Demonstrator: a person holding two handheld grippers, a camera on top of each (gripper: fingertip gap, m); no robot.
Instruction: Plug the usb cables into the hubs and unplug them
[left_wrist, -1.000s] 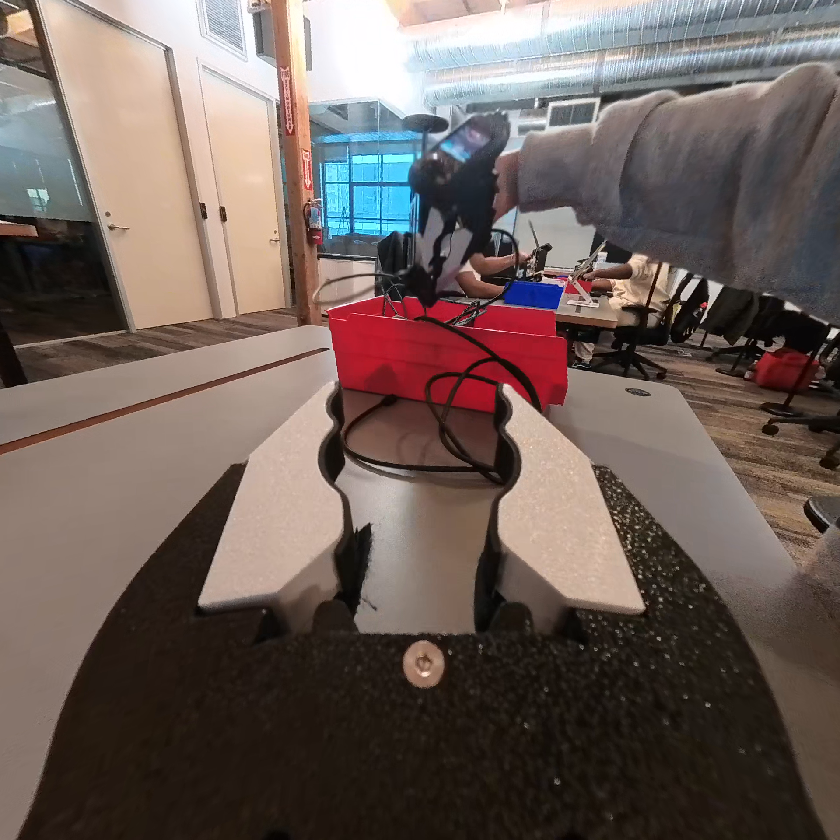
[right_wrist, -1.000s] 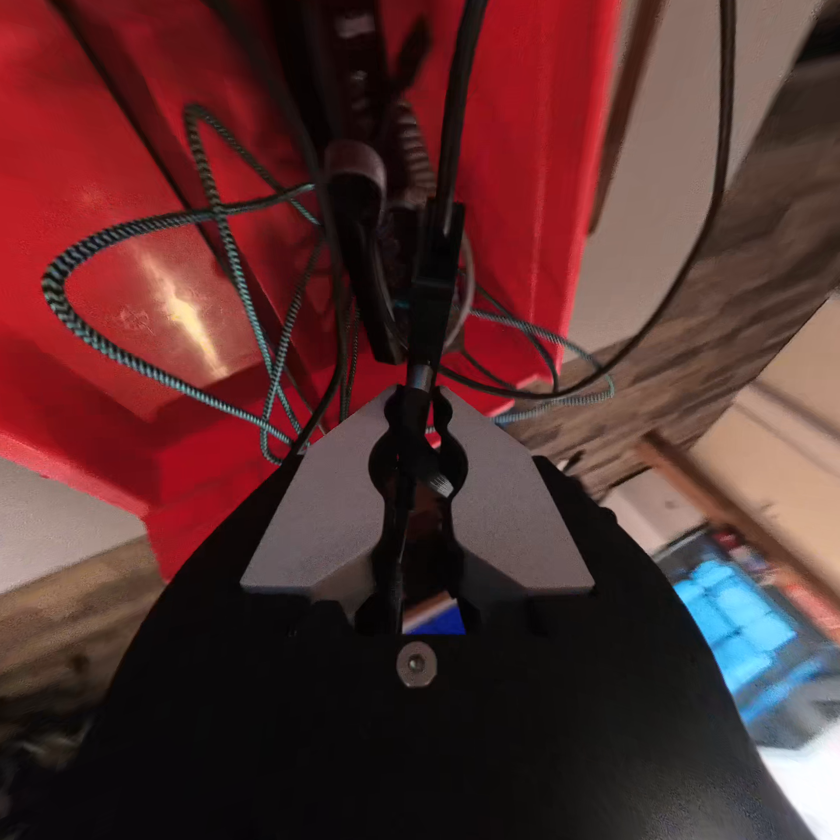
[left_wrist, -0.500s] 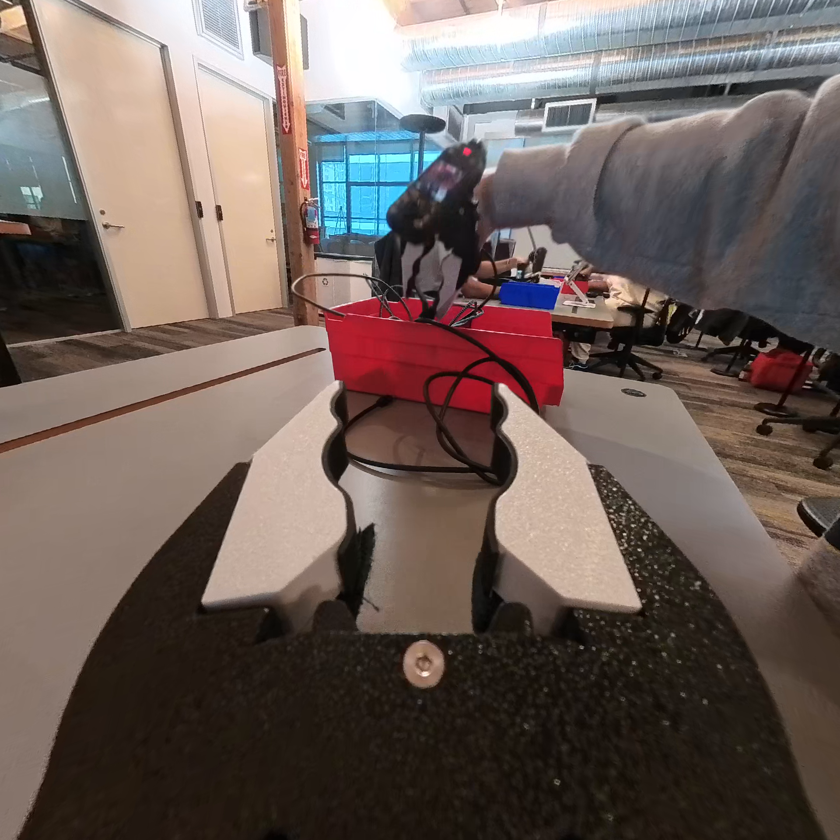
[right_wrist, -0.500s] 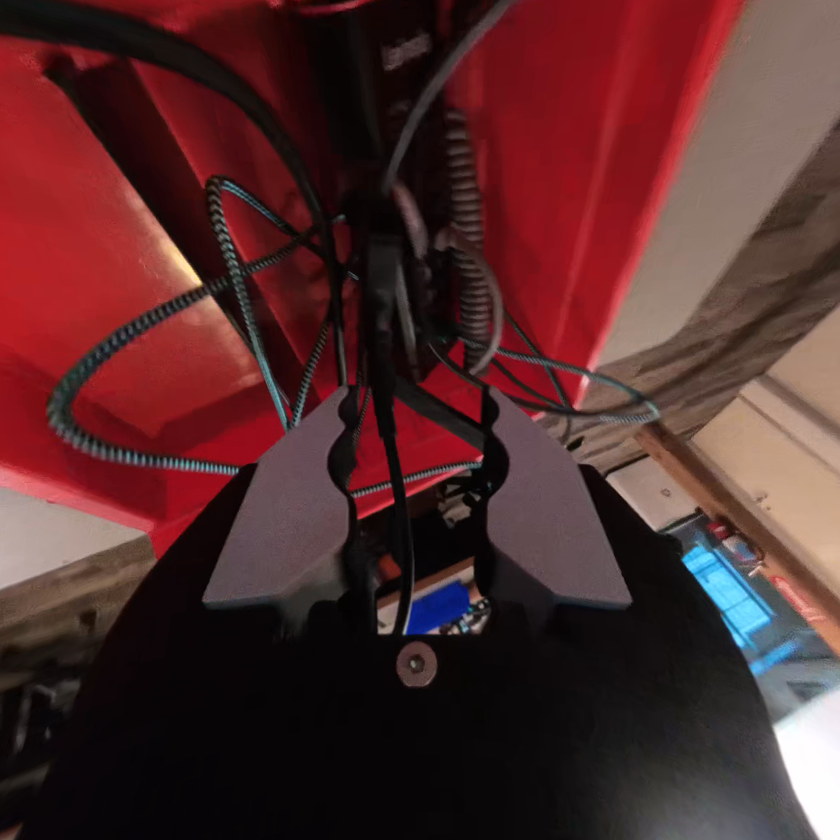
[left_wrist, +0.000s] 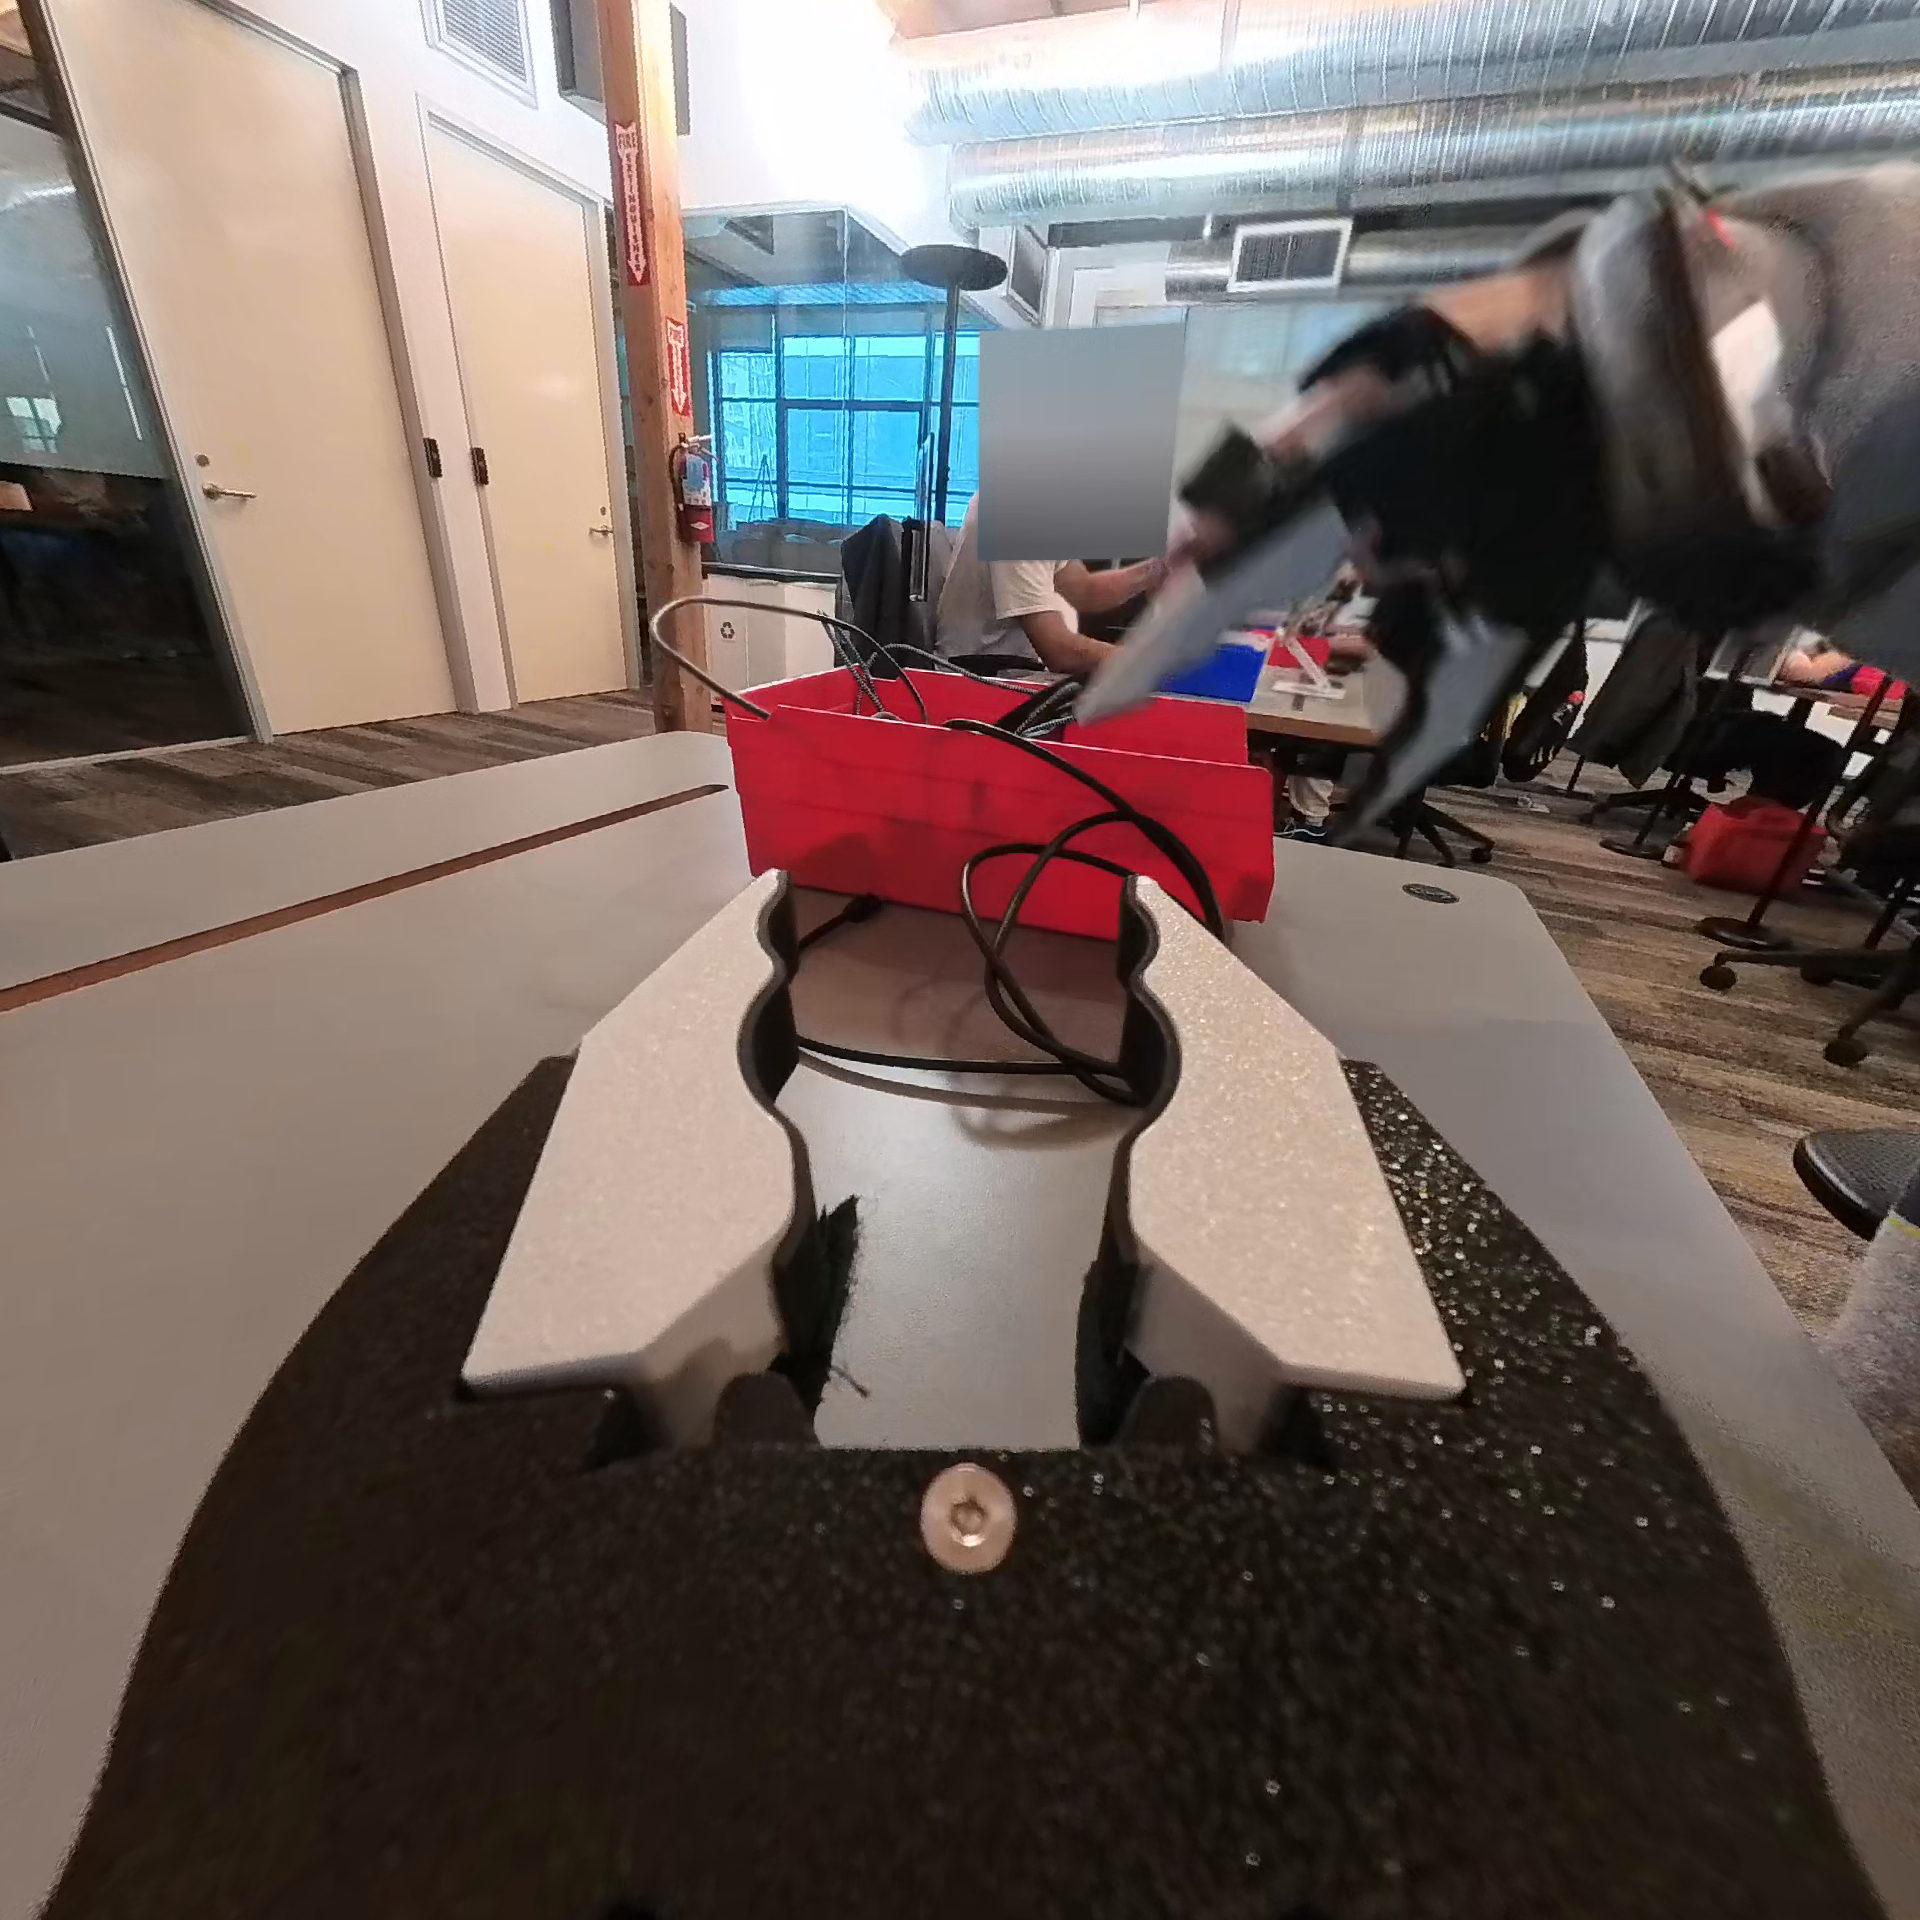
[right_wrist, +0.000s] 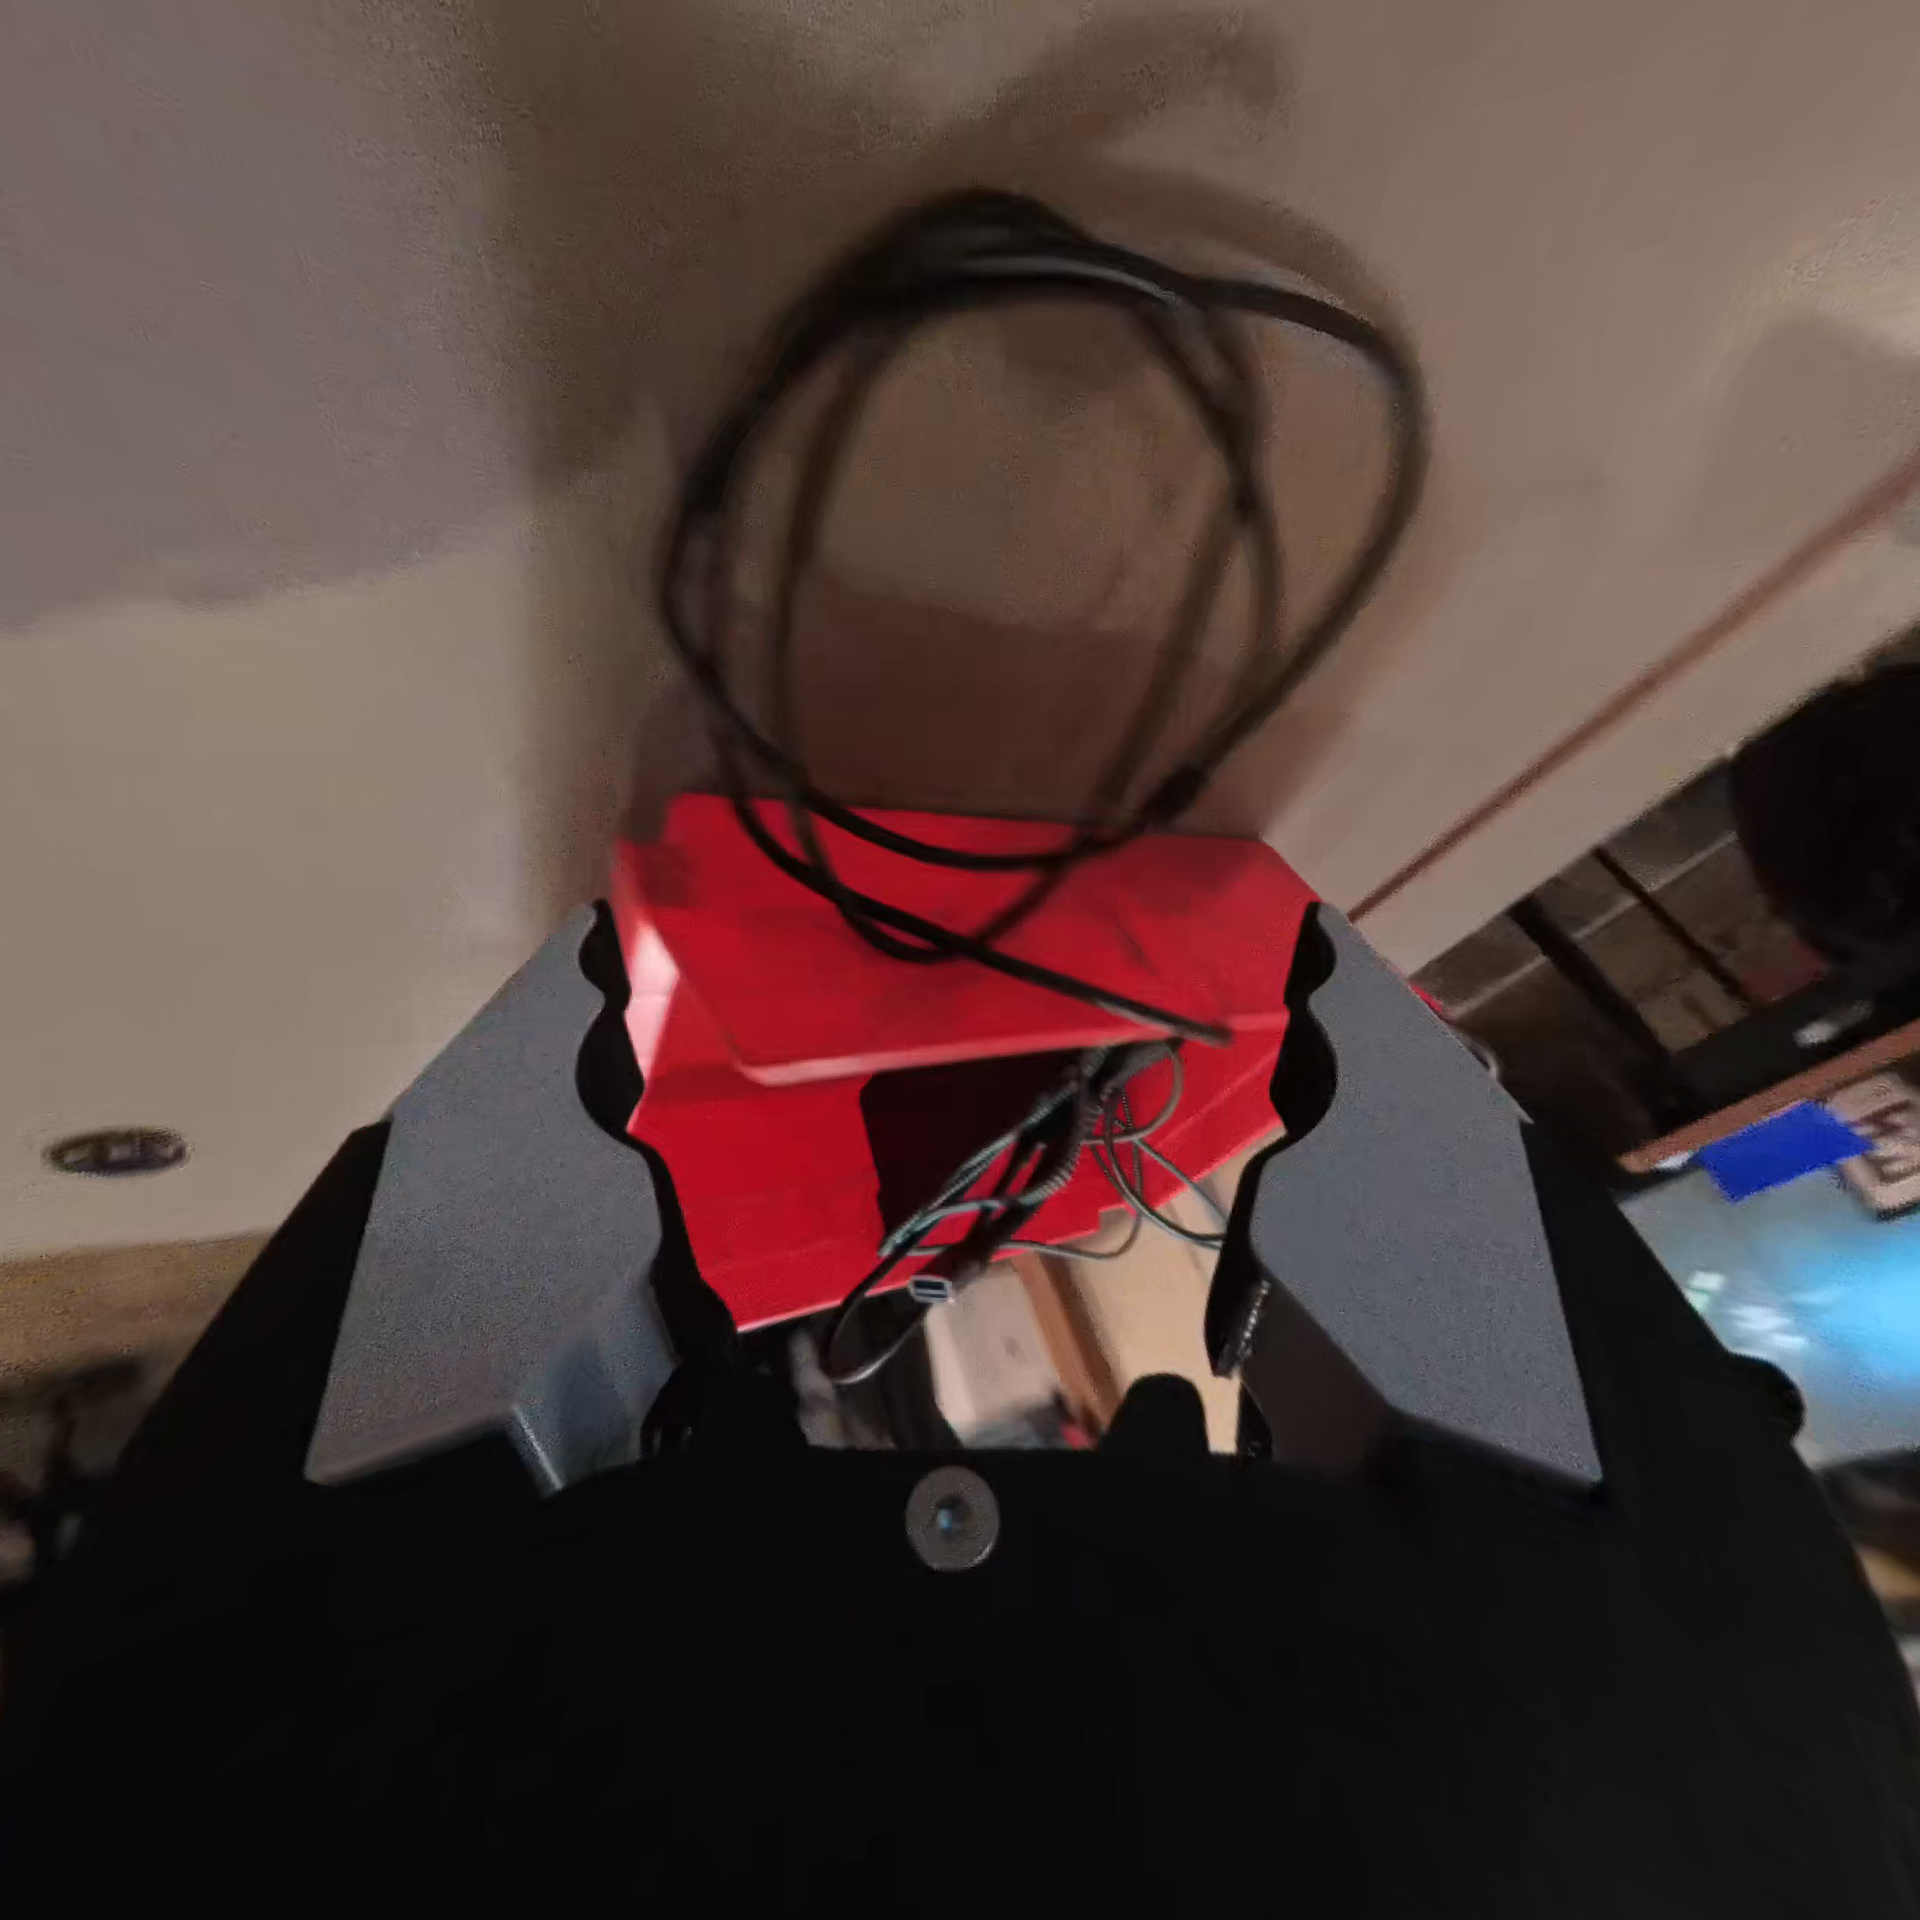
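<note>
Resting: left gripper (left_wrist: 961, 997) sits low on the table (left_wrist: 312, 1039) in front of the red bin (left_wrist: 997, 821), jaws released and empty, likely waiting its turn.
Bin contents: tangled cables (right_wrist: 1018, 1174) lie inside; a silver plug (right_wrist: 932, 1290) pokes out. No hub identifiable.
Black cable (left_wrist: 1039, 977): spills over the bin's front wall, coiled on the table just before it.
Right gripper (right_wrist: 951, 1049): tilted down above the bin's right side, jaws wide, grasping nothing; blurred.

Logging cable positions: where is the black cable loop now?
Left wrist view: the black cable loop lies on the table, before the red bin.
</note>
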